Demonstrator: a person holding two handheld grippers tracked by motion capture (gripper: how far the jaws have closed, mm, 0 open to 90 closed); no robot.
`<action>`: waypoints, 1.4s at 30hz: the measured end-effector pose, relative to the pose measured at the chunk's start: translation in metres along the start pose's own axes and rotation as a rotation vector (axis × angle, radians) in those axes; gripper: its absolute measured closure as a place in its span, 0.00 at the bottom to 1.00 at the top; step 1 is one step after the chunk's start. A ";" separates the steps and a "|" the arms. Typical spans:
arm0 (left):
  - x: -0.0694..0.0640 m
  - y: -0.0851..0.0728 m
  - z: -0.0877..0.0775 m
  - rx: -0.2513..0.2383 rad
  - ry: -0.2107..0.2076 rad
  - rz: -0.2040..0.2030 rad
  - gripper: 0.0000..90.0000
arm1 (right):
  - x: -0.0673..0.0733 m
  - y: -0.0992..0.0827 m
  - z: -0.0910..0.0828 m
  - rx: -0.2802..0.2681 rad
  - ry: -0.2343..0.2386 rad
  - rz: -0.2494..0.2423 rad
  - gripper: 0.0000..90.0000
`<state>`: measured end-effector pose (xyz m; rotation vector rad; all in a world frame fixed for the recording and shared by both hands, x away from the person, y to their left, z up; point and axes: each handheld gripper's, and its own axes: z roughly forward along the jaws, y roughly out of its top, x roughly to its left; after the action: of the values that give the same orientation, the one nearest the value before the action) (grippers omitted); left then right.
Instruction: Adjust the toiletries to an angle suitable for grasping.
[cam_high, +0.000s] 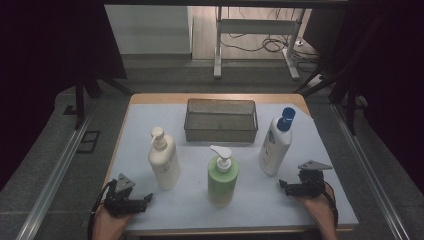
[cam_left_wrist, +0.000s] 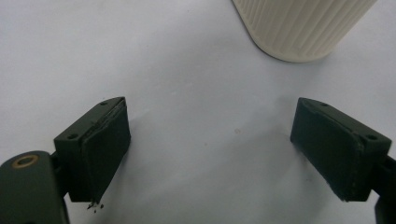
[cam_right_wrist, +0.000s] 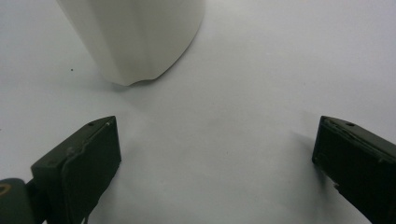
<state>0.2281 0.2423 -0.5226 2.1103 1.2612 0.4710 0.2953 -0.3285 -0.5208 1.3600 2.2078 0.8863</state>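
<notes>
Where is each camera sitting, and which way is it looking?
High view: above the near table edge, looking forward and down at three bottles and the mesh basket; both hands show, with left gripper and right gripper.
Left gripper view: rides the left gripper, looking along its open jaws at the cream bottle.
Right gripper view: rides the right gripper, jaws open, facing the blue-capped bottle.
Shared: each gripper view's bottle also stands in the high view.

Cream ribbed bottle (cam_high: 164, 162), green bottle (cam_high: 222, 180), white bottle (cam_high: 275, 145) with blue cap (cam_high: 286, 119), grey mesh basket (cam_high: 220, 132), pale bench (cam_high: 300, 195).
</notes>
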 end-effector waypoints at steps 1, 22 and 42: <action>0.000 0.000 0.000 0.000 0.000 -0.001 0.13 | 0.000 0.000 0.000 0.000 0.000 0.000 0.01; 0.000 0.000 0.000 -0.002 0.001 -0.001 0.14 | 0.001 0.000 -0.001 -0.004 0.002 -0.004 0.04; 0.000 -0.001 0.000 -0.005 0.001 -0.002 0.14 | 0.005 0.000 -0.020 -0.073 0.065 -0.024 0.58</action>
<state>0.2276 0.2424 -0.5230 2.1049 1.2613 0.4736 0.2806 -0.3302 -0.5069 1.2854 2.2121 1.0058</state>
